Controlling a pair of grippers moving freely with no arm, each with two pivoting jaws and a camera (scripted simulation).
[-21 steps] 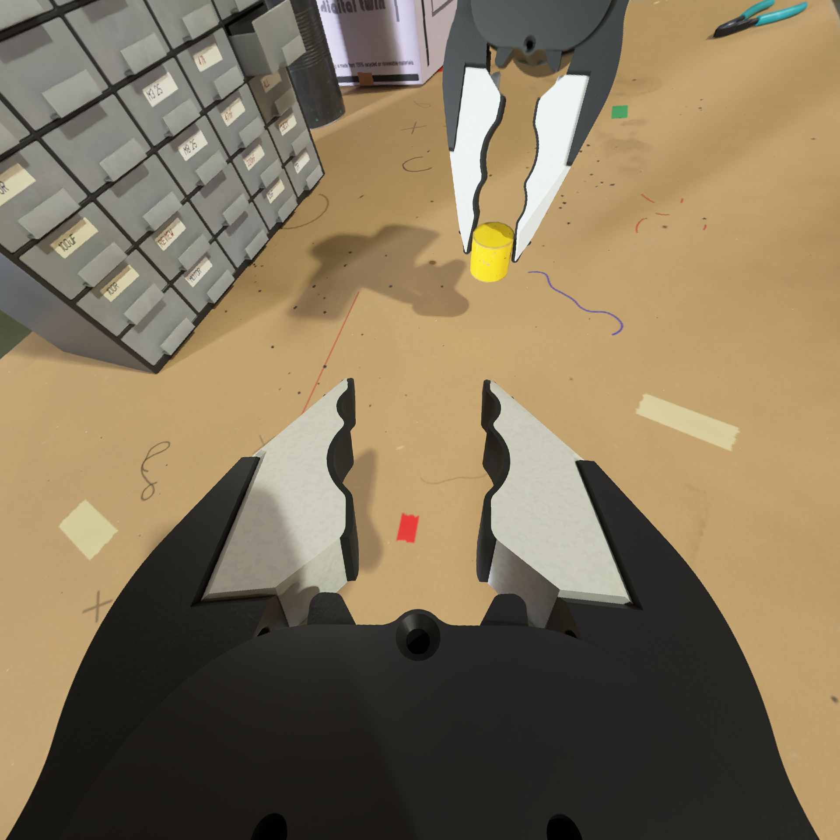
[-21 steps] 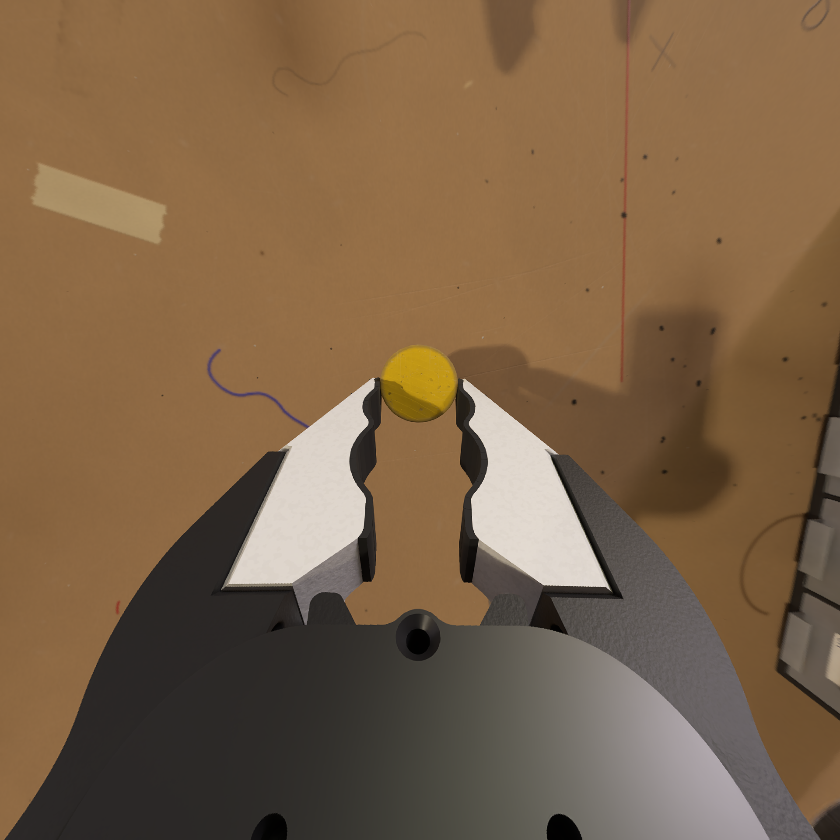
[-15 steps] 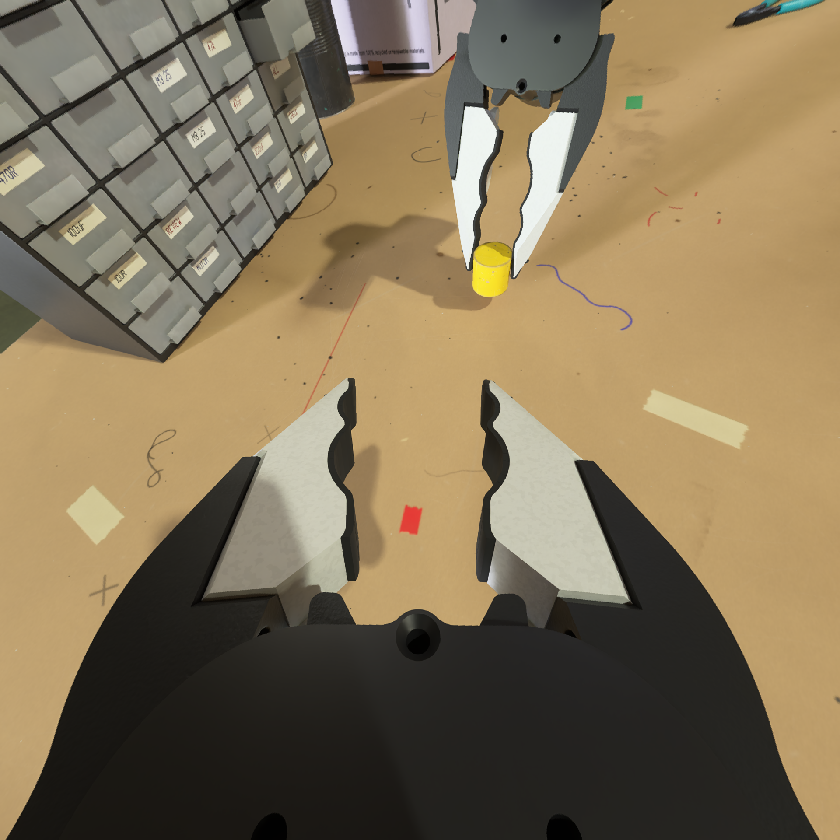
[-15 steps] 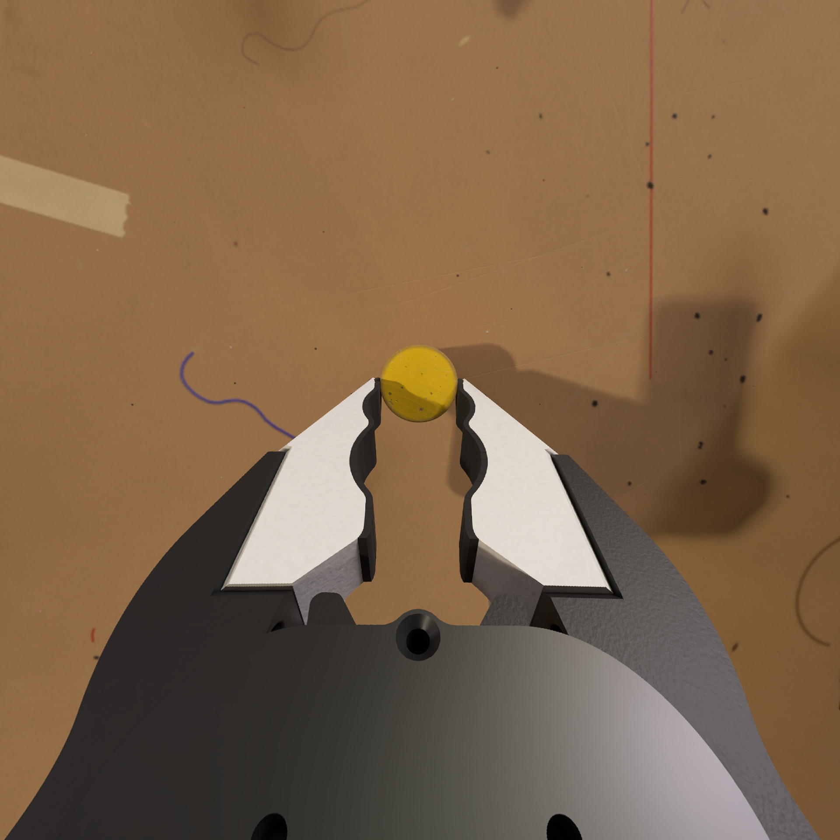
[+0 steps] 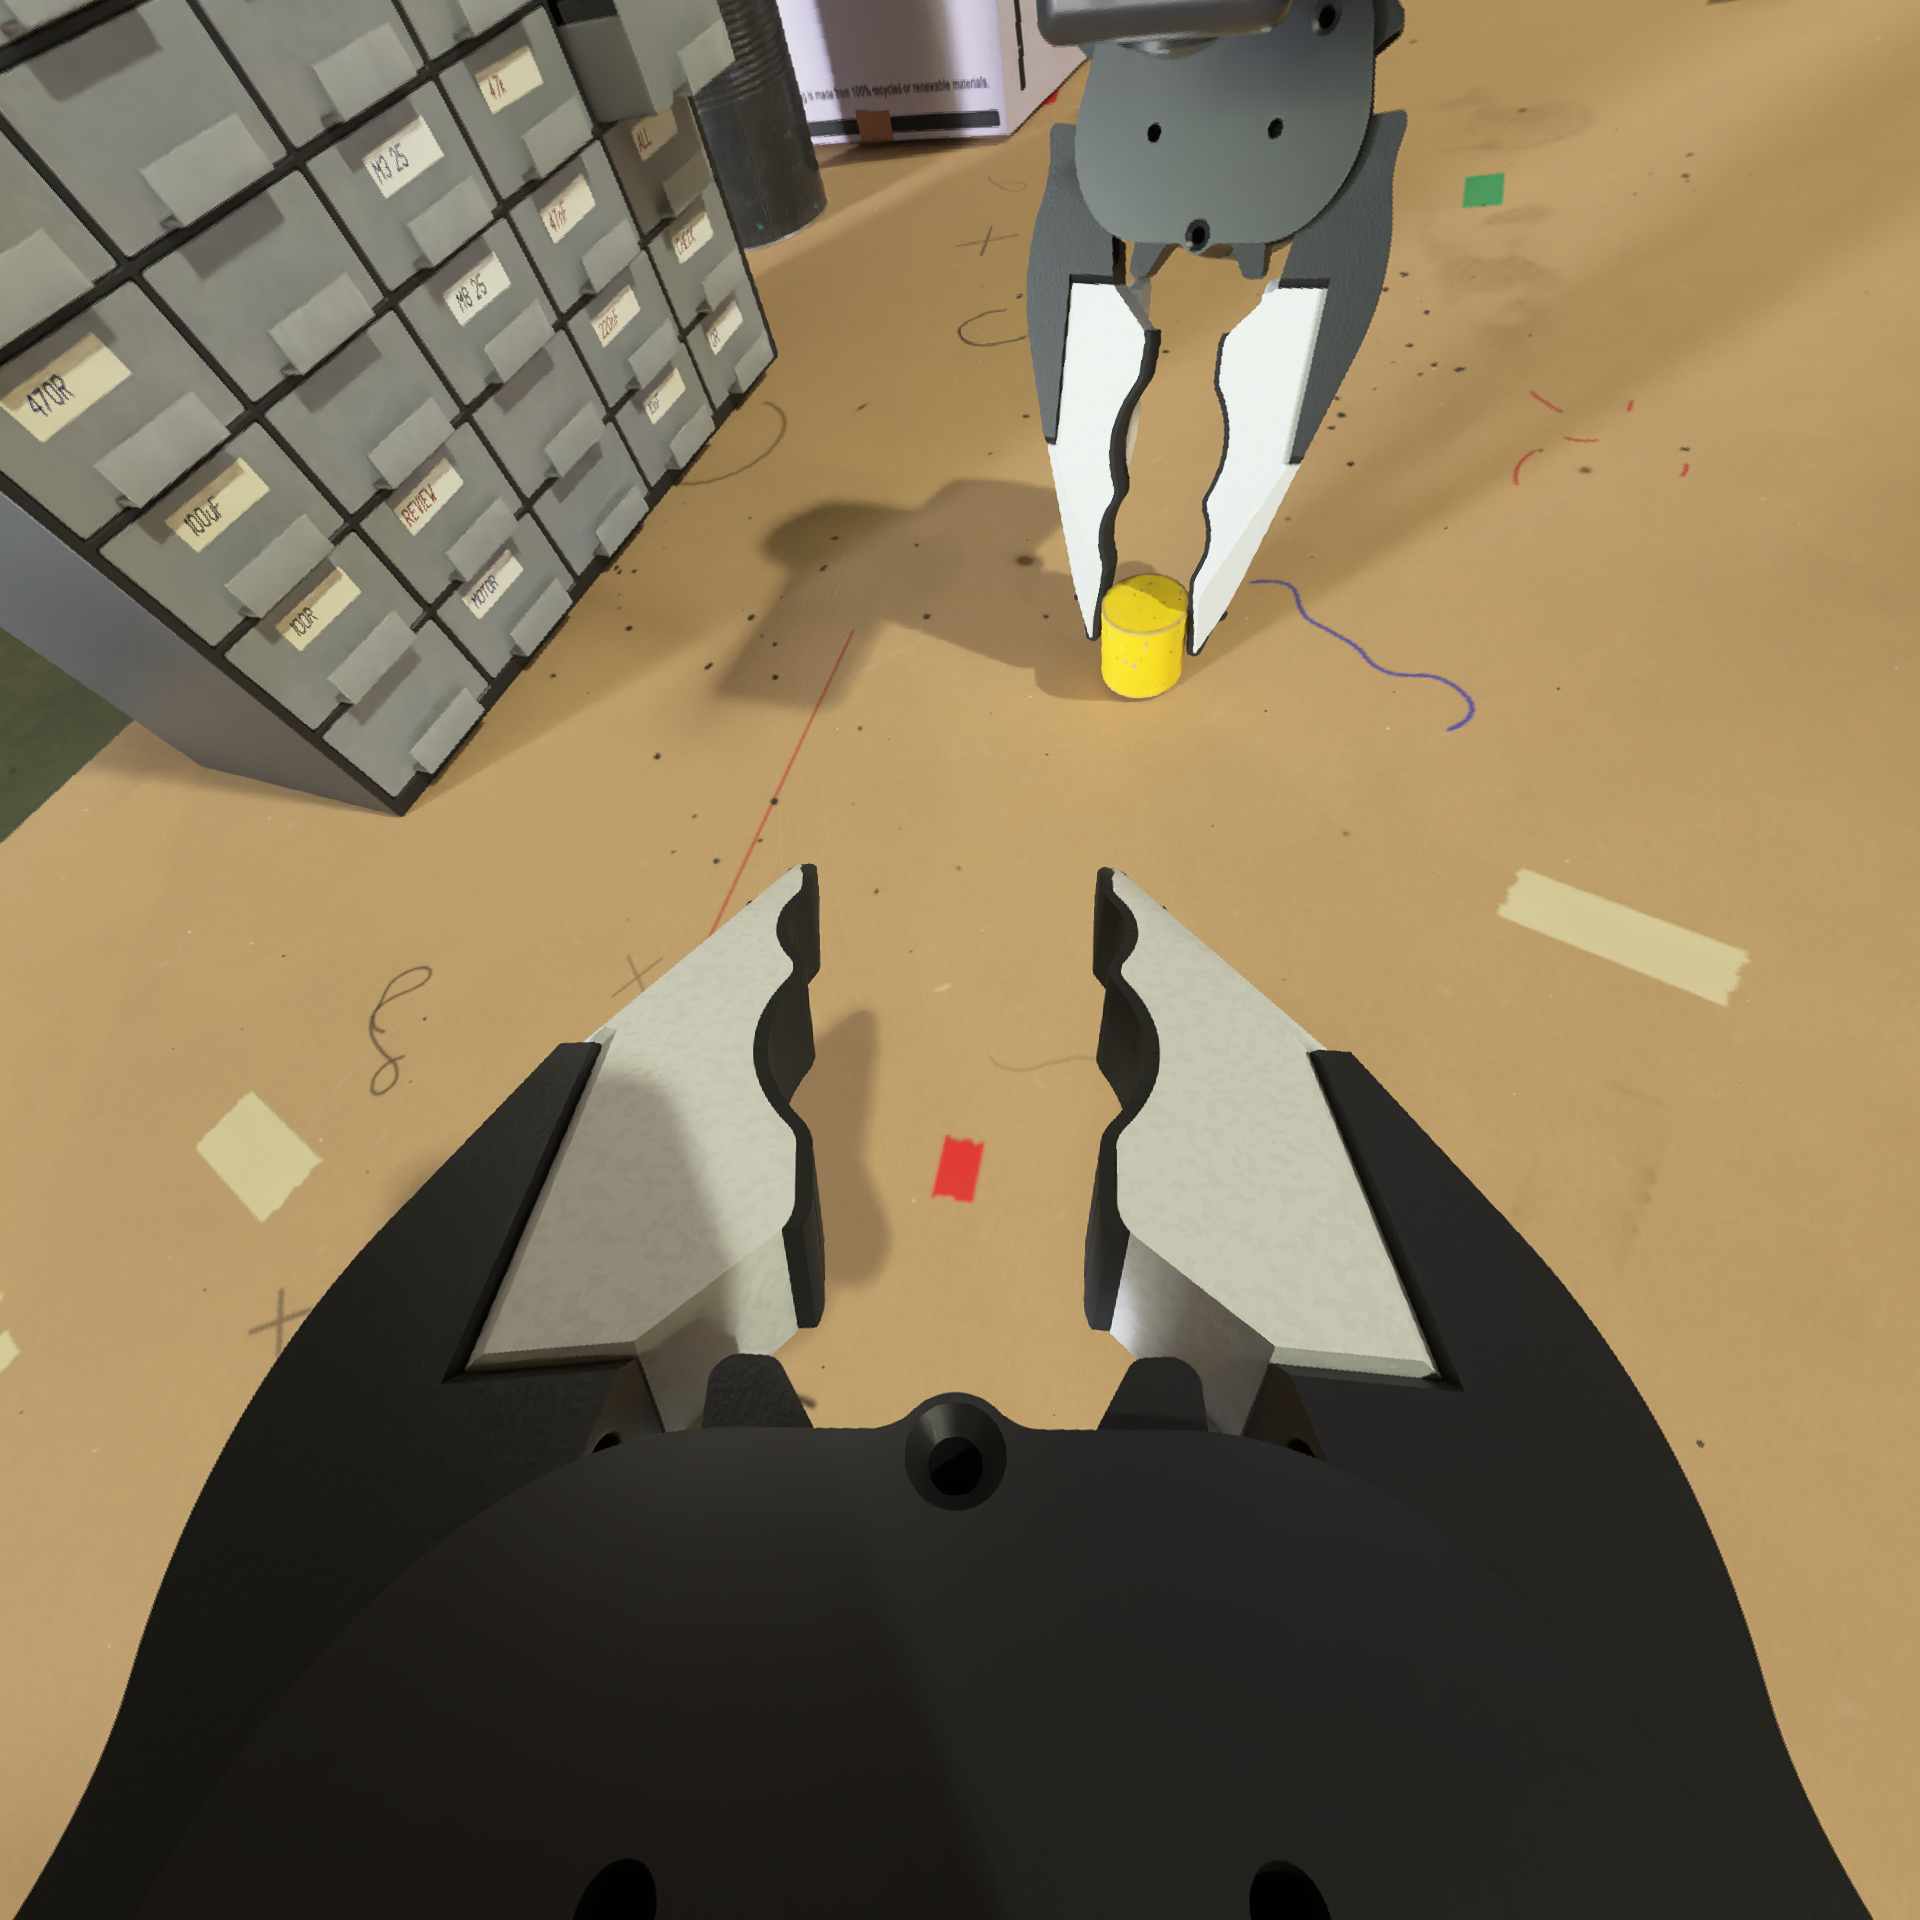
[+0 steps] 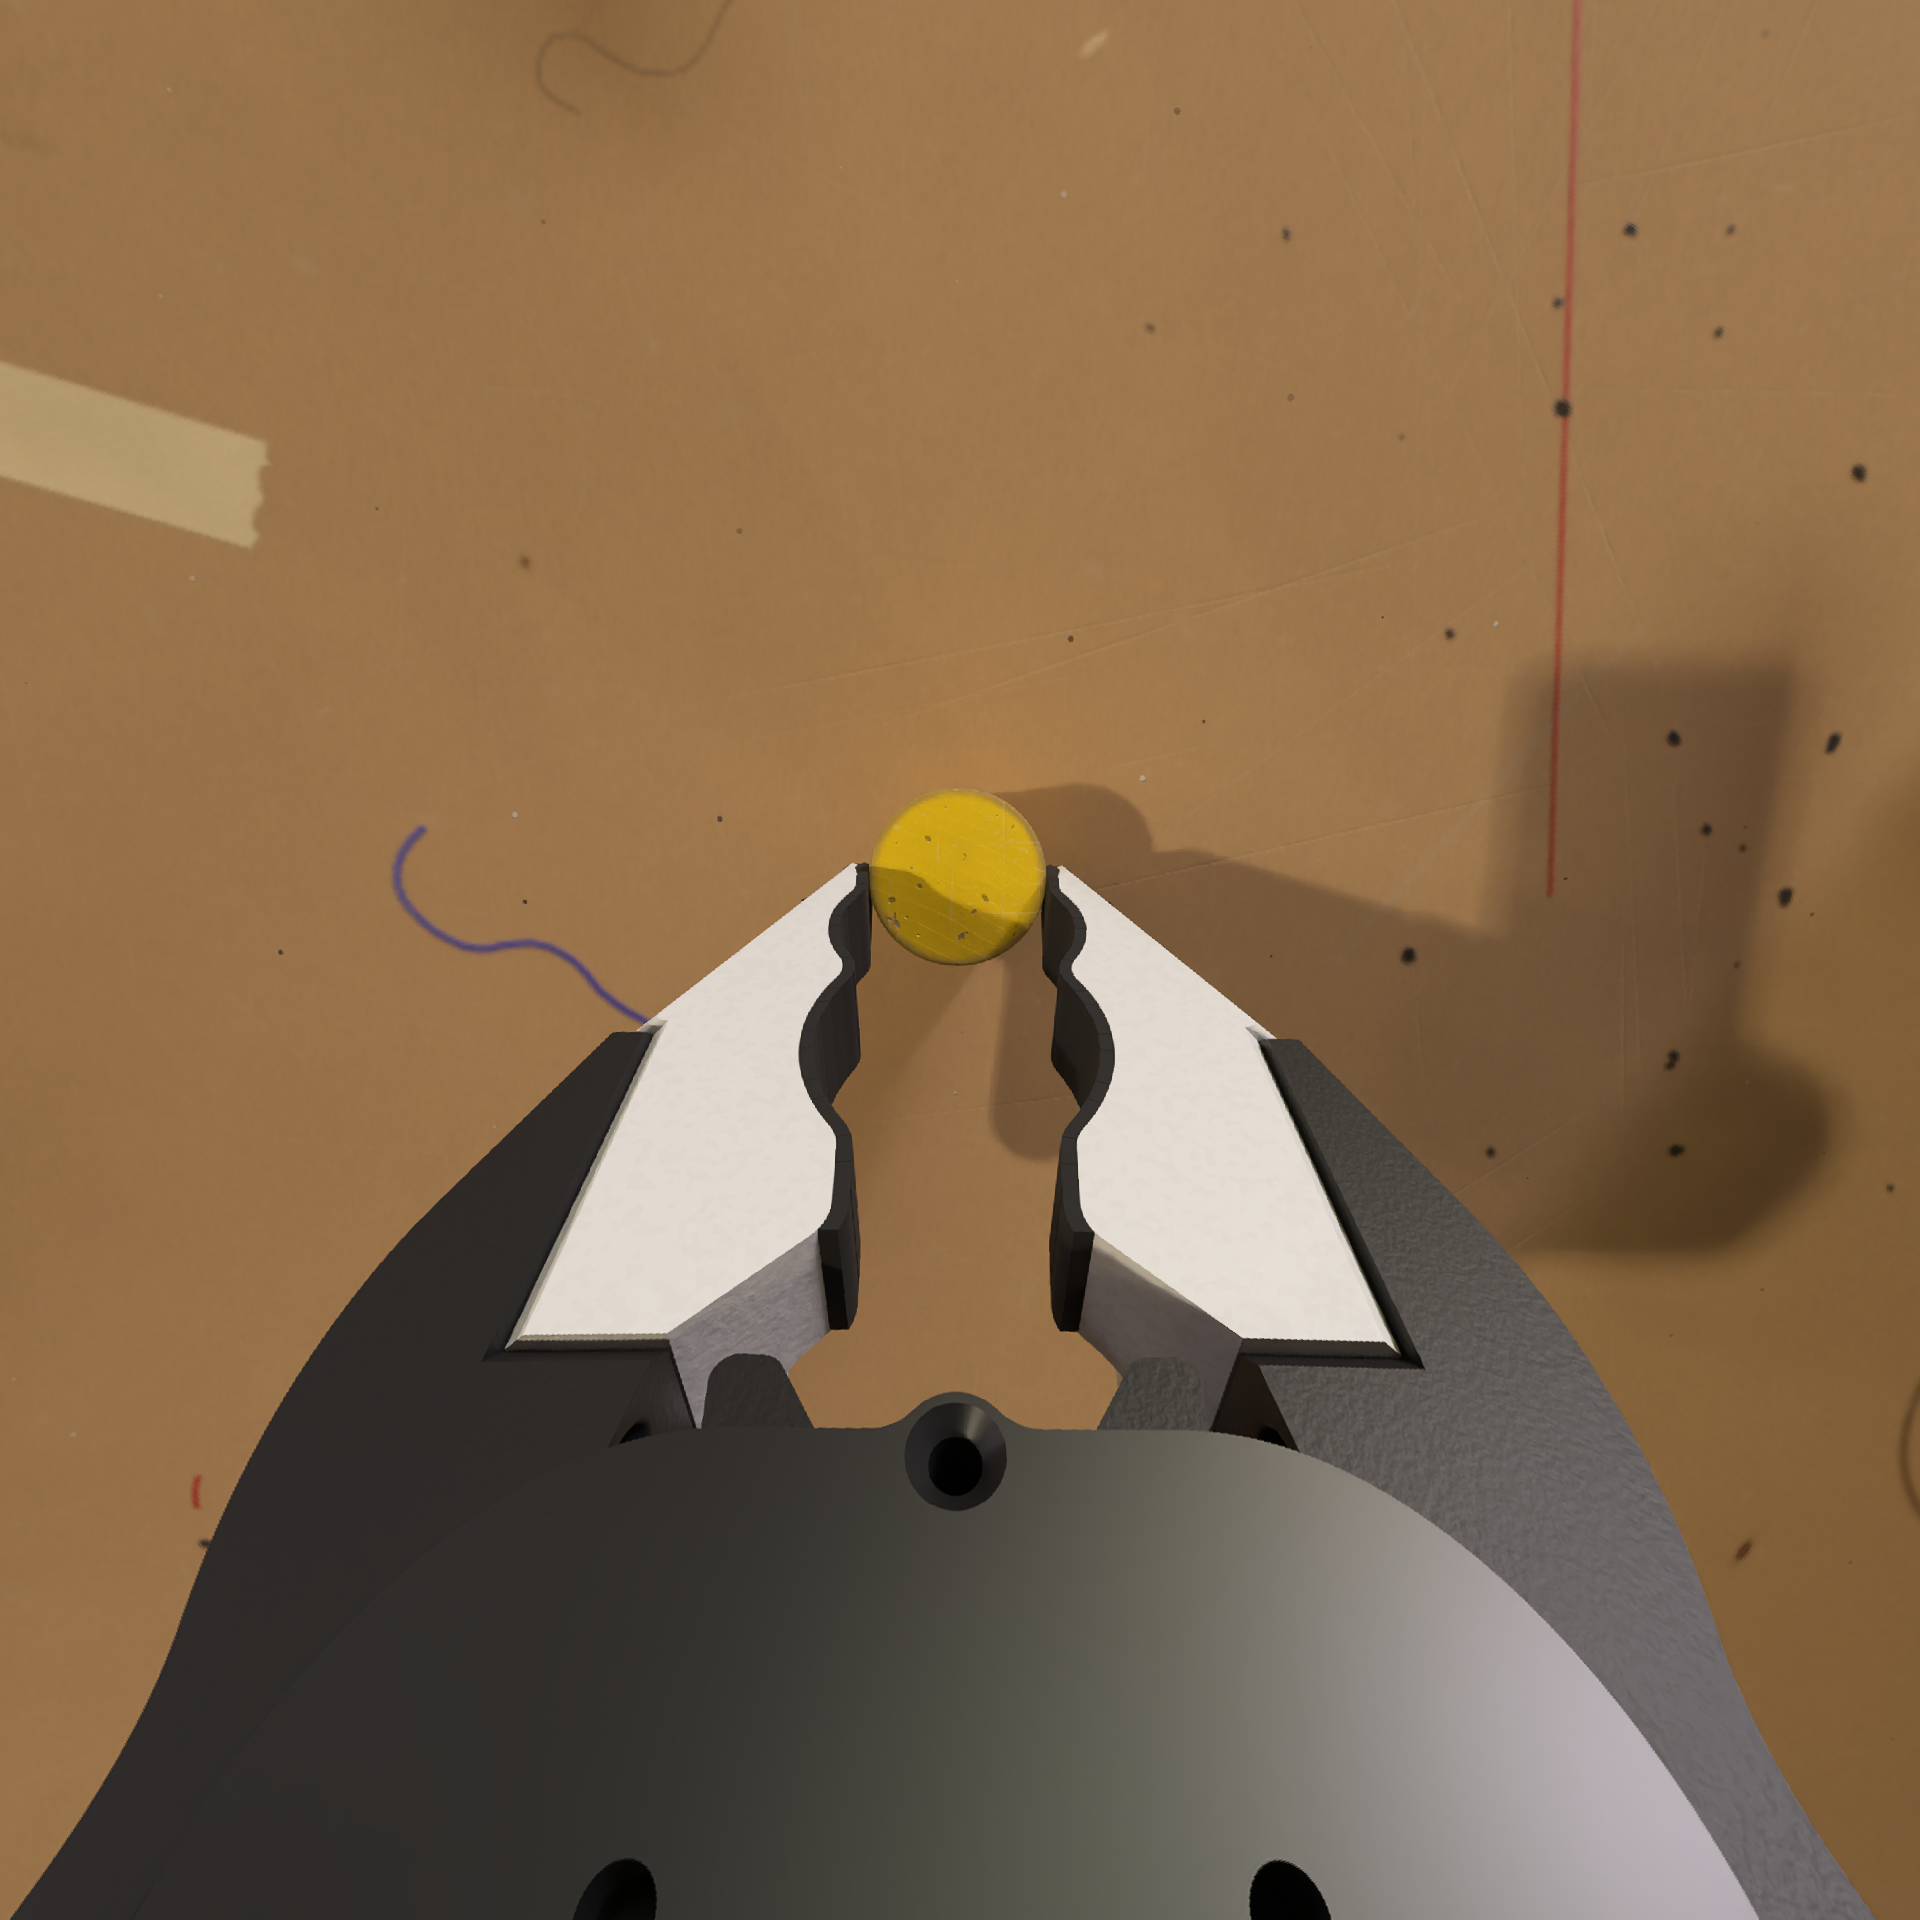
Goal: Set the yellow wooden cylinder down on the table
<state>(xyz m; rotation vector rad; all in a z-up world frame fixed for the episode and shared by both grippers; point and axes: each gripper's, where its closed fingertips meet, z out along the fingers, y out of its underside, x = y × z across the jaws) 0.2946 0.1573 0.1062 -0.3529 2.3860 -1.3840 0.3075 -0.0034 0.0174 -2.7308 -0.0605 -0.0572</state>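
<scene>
The yellow wooden cylinder (image 5: 1143, 636) stands upright between the fingertips of my right gripper (image 5: 1143, 646), which points straight down over the brown table (image 5: 1351, 1091). Its base appears to meet the table, and its shadow joins it there. In the right wrist view I see the cylinder's round top (image 6: 956, 878) pinched at the tips of my right gripper (image 6: 956, 885), which is shut on it. My left gripper (image 5: 956, 883) is open and empty, low over the table and well in front of the cylinder.
A grey drawer cabinet (image 5: 343, 364) stands at the left, with a dark can (image 5: 764, 135) and a white box (image 5: 914, 62) behind it. Flat tape strips (image 5: 1621, 935), a red patch (image 5: 956, 1169) and a green patch (image 5: 1483, 190) lie on the table.
My right gripper has come down with the cylinder, whose shadow now meets its base. My left gripper has shifted slightly and stays open.
</scene>
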